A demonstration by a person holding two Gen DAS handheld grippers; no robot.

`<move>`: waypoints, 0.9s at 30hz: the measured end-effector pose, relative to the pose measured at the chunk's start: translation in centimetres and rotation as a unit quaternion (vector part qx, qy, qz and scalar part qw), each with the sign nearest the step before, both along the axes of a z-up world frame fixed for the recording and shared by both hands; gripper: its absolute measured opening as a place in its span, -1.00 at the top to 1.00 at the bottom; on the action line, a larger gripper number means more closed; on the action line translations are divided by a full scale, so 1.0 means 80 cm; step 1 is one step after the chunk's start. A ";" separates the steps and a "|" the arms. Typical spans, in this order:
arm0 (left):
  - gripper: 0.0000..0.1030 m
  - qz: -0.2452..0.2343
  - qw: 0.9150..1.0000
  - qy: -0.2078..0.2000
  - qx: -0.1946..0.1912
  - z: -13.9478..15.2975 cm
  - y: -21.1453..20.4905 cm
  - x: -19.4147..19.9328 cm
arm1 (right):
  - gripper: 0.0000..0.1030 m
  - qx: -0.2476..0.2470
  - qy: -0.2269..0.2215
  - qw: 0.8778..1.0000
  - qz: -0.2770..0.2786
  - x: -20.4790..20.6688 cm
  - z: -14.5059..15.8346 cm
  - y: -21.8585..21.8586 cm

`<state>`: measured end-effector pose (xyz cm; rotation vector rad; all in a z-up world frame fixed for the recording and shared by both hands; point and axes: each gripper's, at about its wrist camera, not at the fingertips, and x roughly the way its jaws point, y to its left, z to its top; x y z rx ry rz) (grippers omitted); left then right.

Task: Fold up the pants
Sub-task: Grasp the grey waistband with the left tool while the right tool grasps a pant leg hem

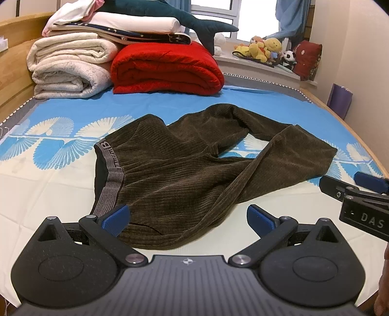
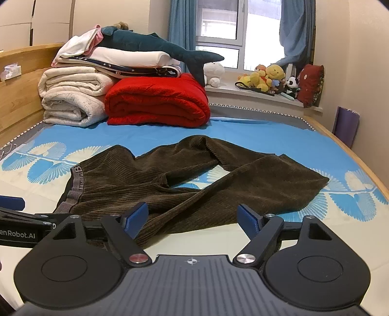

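Dark brown corduroy pants (image 1: 184, 167) lie rumpled on the bed, grey waistband (image 1: 109, 175) to the left, legs bent and crossing to the right. They also show in the right wrist view (image 2: 194, 179). My left gripper (image 1: 187, 220) is open, just short of the pants' near edge, by the waistband end. My right gripper (image 2: 193, 220) is open and empty, over the near leg. The right gripper shows at the right edge of the left wrist view (image 1: 364, 194); the left one at the left edge of the right wrist view (image 2: 14, 214).
The bed has a blue and cream sheet (image 1: 48, 170). At its far end lie a red folded blanket (image 1: 167, 70), stacked white blankets (image 1: 68, 70) and a plush shark (image 1: 184, 19). Stuffed toys (image 1: 265, 48) sit on the windowsill. A wooden bed frame (image 1: 323, 102) runs along the right.
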<state>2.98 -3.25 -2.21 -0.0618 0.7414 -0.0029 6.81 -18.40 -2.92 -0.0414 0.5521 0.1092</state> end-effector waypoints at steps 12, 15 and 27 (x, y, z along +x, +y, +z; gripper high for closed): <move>0.76 -0.017 0.996 0.016 -0.082 0.061 0.088 0.092 | 0.05 0.046 0.000 0.998 -0.039 0.031 0.009 -0.035; 0.73 0.030 0.994 0.023 -0.105 0.051 0.148 0.137 | 0.05 0.054 0.009 0.998 -0.043 0.067 0.011 -0.056; 0.57 0.123 0.964 0.208 -0.110 -0.106 0.280 0.201 | 0.04 0.091 0.096 0.987 -0.092 0.288 -0.096 -0.103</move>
